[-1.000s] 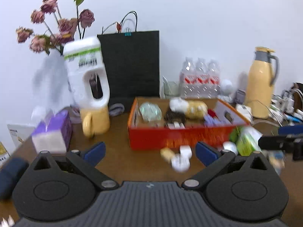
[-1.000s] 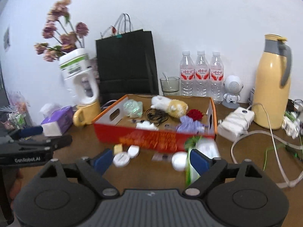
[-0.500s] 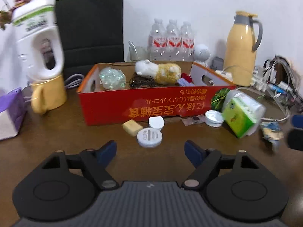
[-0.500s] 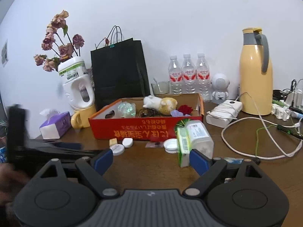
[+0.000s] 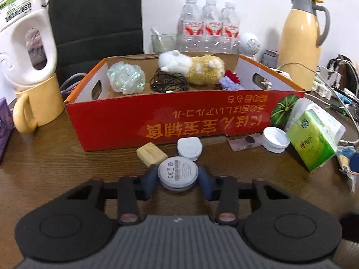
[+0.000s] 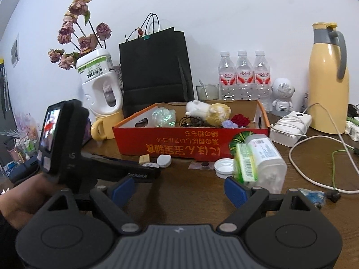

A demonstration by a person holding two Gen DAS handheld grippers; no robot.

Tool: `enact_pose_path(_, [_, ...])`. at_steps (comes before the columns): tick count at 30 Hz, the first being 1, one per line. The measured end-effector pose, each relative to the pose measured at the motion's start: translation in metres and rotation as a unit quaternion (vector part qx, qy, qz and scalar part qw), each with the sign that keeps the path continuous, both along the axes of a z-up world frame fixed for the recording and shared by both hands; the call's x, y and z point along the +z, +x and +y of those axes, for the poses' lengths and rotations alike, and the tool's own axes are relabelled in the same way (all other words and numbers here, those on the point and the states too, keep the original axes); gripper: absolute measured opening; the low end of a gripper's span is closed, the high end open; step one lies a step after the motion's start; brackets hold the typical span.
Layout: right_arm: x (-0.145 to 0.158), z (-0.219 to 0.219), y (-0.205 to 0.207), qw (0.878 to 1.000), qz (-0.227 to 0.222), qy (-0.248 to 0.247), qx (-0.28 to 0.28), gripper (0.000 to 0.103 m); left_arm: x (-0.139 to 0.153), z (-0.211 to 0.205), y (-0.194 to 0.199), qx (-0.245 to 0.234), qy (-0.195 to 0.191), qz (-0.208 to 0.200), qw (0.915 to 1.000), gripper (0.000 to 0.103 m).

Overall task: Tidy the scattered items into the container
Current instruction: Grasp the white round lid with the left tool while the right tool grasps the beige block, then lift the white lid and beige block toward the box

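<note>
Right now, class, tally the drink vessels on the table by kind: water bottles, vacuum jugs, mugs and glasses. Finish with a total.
Water bottles: 3
Yellow vacuum jug: 1
Yellow mug: 1
Glass: 1
Total: 6

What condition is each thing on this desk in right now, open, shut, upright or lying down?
Left gripper: closing around the round white puck.
Right gripper: open, empty.
Red box: open-topped, partly filled.
Green-labelled jar: lying on its side, uncapped.
White cap: off, on the table.
Yellow thermos: upright, lid shut.
Water bottles: upright, capped.
</note>
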State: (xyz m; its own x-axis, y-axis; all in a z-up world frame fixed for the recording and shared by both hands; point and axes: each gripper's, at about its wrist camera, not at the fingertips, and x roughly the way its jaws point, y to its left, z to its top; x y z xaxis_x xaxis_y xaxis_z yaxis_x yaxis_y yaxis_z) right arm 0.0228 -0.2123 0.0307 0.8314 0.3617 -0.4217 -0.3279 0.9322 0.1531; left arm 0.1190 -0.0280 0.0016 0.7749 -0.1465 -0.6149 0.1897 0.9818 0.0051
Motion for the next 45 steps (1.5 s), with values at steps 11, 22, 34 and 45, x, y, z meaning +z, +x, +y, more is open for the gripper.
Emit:
enact_pose_path(11, [-0.003, 0.035, 0.043, 0.998, 0.019, -0.018, 0.059, 0.074, 0.016, 0.044, -0.052, 0.076, -0.019, -0.02, 0.9967, 0.04])
enact_pose_path(22, [-0.029, 0.119, 0.139, 0.987, 0.068, -0.076, 0.124, 0.039, 0.023, 0.083, -0.062, 0.136, -0.016, -0.042, 0.9897, 0.04])
enact_pose_path(34, [-0.03, 0.128, 0.136, 0.986, 0.067, -0.106, 0.111, 0.019, 0.035, 0.08, -0.073, 0.13, -0.016, -0.065, 0.9892, 0.04])
enact_pose_path(45, [0.017, 0.074, 0.024, 0.997, -0.014, -0.068, 0.038, 0.019, 0.045, 0.044, -0.134, 0.097, -0.025, -0.107, 0.9892, 0.04])
